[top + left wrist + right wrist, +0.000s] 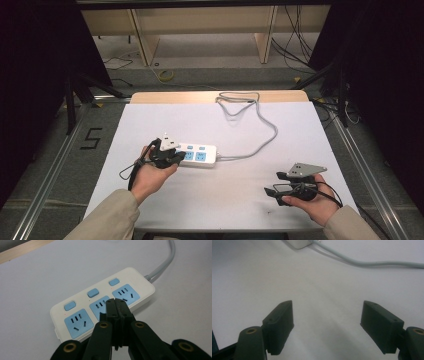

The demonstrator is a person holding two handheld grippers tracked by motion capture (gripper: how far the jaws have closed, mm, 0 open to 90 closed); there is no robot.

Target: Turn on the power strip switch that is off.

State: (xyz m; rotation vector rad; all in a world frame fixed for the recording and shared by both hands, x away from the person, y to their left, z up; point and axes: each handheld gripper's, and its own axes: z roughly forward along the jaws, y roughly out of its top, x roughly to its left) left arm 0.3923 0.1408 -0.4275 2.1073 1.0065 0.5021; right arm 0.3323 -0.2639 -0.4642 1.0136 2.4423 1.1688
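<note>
A white power strip (200,155) with blue sockets and blue switches lies on the white table, left of centre. In the left gripper view the strip (75,315) shows three sockets, and my left gripper (117,302) is shut with nothing in it, its tips just above the middle socket. From above, the left gripper (175,156) hovers over the strip's left end. My right gripper (272,184) rests low at the table's front right, open. Its two jaws (327,312) stand wide apart over bare table, with the strip's corner (298,243) far ahead.
The strip's grey cable (260,142) runs right, then loops to the table's back edge (235,102); it also crosses the right gripper view (362,262). Metal rails flank the table, and a shelf frame (200,30) stands on the floor behind.
</note>
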